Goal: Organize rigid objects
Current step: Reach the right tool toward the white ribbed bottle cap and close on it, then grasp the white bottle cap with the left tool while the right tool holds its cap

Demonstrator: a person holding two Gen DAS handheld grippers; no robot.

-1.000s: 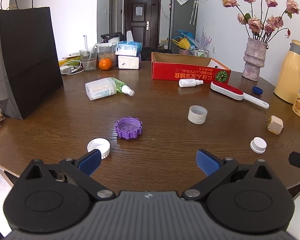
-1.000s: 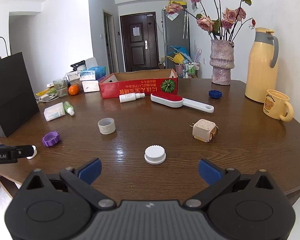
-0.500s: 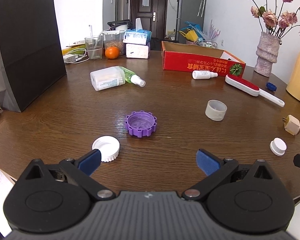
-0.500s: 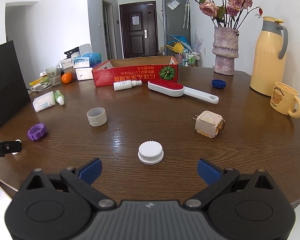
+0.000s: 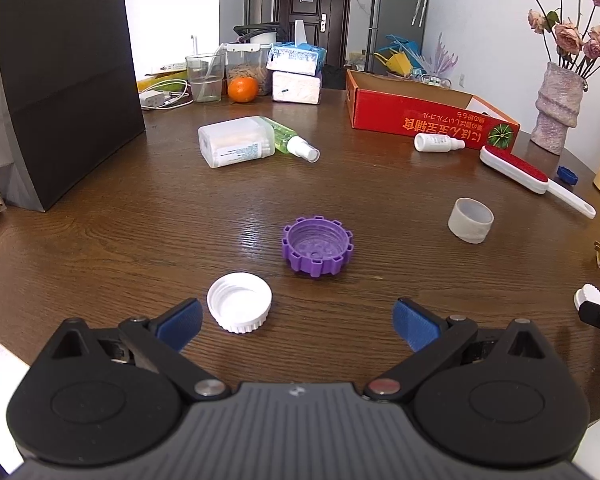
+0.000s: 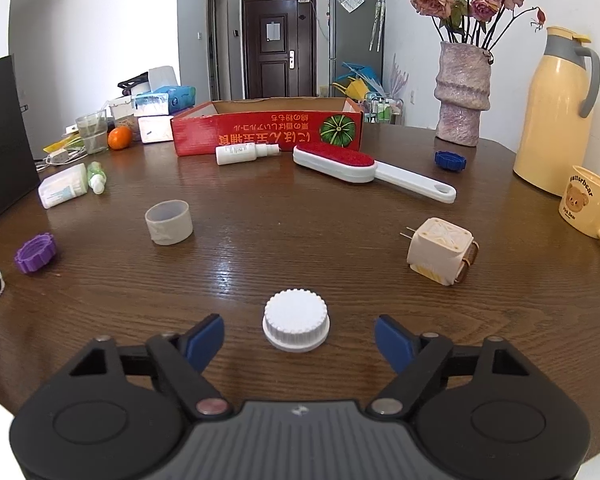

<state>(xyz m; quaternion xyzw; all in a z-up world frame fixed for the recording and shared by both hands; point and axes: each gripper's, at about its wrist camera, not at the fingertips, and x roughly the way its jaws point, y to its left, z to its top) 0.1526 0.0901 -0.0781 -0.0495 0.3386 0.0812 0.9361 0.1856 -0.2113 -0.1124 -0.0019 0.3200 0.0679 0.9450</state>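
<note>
1. The right tongs [image 6: 299,338] hung low over the counter [image 6: 300,240], jaws just narrowing but still parted, nothing pinched yet.
2. A white ridged cap [image 6: 296,325] sat at bottom centre of the right view, between the blue pads [image 6: 204,338], touching neither.
3. The left tongs [image 5: 296,320] were spread wide, gripping nothing.
4. An upturned white cap [image 5: 239,302] lay just beside its left pad; a purple cap [image 5: 317,245] sat mid-frame beyond.

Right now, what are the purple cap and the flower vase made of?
Purple cap: likely molded plastic, matte, with neat notched edges and threads inside. Flower vase: probably ceramic or stone, judging by its rough, speckled, dull surface; hard to be sure.
</note>
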